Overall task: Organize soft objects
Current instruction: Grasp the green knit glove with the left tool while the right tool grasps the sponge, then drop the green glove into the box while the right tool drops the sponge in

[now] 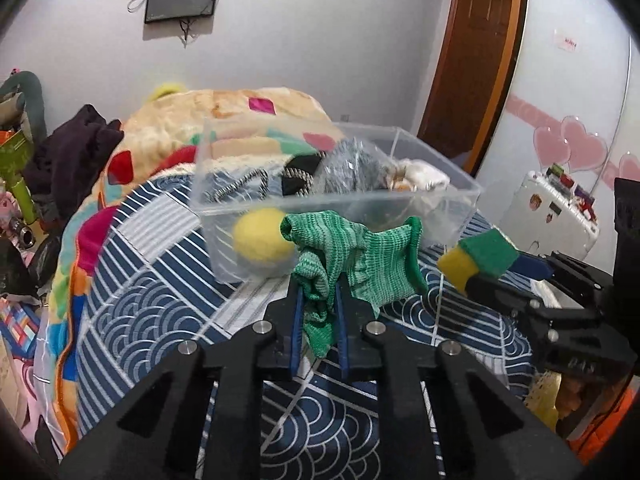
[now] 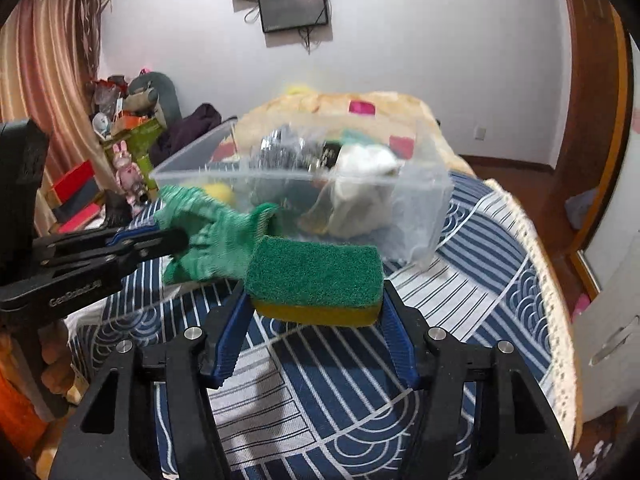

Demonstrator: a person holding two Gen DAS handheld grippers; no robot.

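Observation:
My left gripper [image 1: 318, 280] is shut on a green knitted cloth [image 1: 360, 256] and holds it above the bed, just in front of the clear plastic bin [image 1: 440, 196]. My right gripper [image 2: 314, 292] is shut on a green-and-yellow sponge [image 2: 314, 270], held in the air near the bin's front wall [image 2: 400, 216]. The bin holds a yellow ball [image 1: 262, 238], grey and dark fabric, a crinkly bag and a white soft item [image 2: 360, 184]. The right gripper with the sponge [image 1: 480, 258] shows in the left wrist view, and the left gripper with the cloth [image 2: 208, 236] in the right wrist view.
The bin stands on a bed with a blue-and-white patterned cover [image 1: 160, 280]. A colourful fleece blanket [image 1: 180, 136] is piled behind the bin. Clutter and toys [image 2: 128, 152] stand at the left. A wooden door [image 1: 476, 60] and a white suitcase [image 1: 560, 208] are at the right.

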